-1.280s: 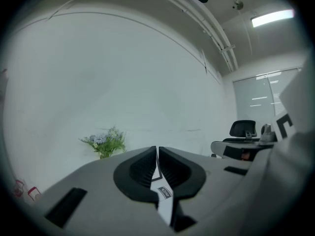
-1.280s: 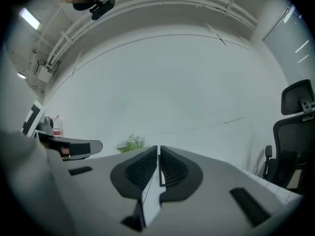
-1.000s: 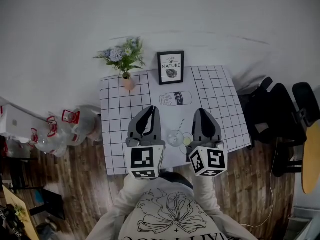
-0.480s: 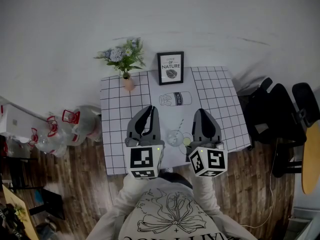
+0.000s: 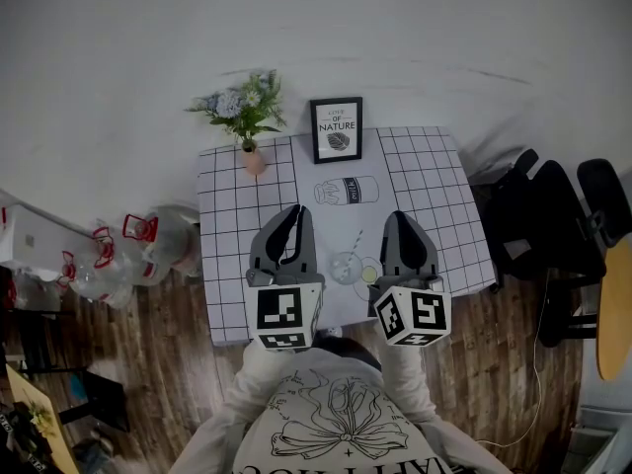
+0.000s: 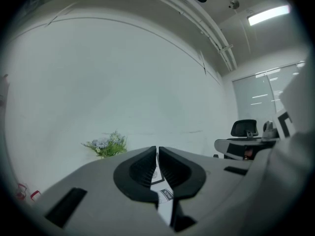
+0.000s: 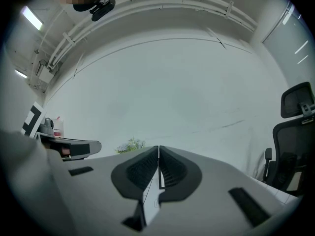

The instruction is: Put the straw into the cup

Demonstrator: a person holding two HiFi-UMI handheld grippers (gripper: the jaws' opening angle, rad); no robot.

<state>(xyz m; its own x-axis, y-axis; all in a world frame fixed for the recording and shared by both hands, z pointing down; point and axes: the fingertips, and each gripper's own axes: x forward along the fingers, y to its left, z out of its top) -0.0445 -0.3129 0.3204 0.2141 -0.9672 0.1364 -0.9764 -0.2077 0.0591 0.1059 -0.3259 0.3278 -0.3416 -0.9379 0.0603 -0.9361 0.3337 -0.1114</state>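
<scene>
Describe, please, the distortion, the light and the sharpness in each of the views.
Head view: strong fisheye, the table edges bow; the light is soft and even, with no hard shadows. Left gripper view: a dark round vignette, the ceiling lamp glares, and the shut left gripper, close to the lens, looks soft. Right gripper view: the same vignette, and the seams on the wall curve.
</scene>
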